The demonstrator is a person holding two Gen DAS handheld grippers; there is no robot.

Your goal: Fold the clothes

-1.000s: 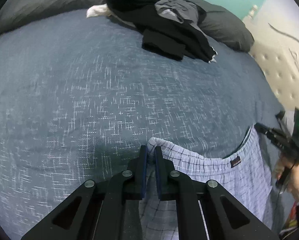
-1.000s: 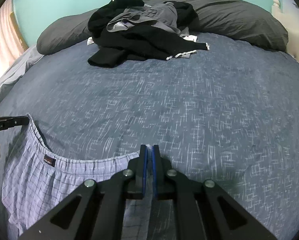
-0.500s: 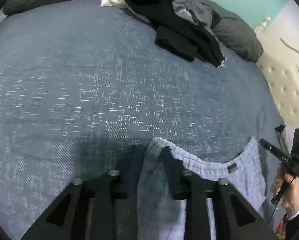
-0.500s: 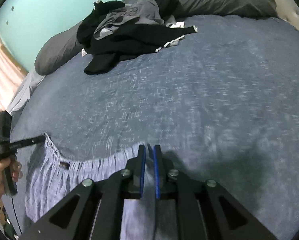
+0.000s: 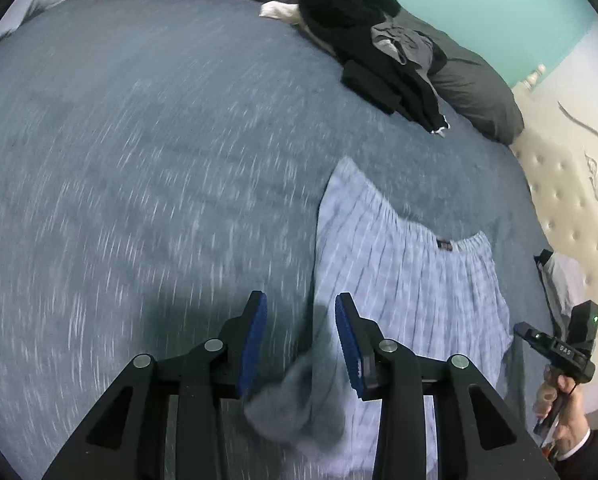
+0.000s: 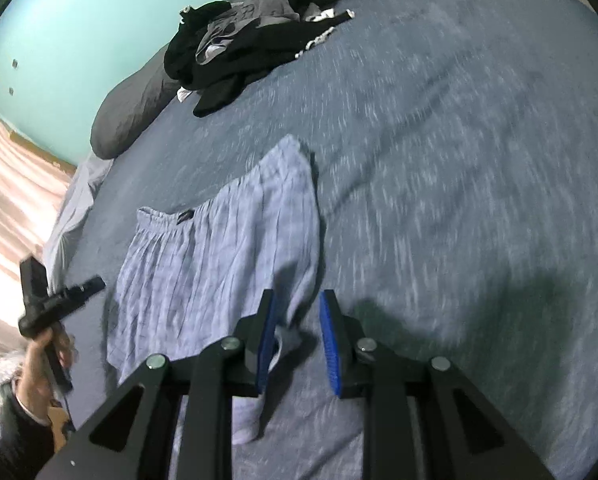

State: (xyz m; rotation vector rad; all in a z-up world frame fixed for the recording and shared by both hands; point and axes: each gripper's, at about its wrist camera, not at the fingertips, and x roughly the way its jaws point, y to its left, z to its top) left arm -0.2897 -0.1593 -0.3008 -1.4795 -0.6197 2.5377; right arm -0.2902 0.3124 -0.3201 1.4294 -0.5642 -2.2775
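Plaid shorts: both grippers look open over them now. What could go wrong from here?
1. The plaid shorts lie rumpled, with a bunched lower corner by the left gripper; folding now could lock in creases.
2. The right gripper hovers open at the hem edge; a regrasp might catch only one layer.
3. Both views are motion-blurred, so aiming the next pinch may be off.

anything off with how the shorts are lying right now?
Yes. The plaid shorts lie skewed on the bedspread: one waistband corner juts toward the dark clothes pile, and the near hem is bunched by the open right gripper. The open left gripper holds nothing.
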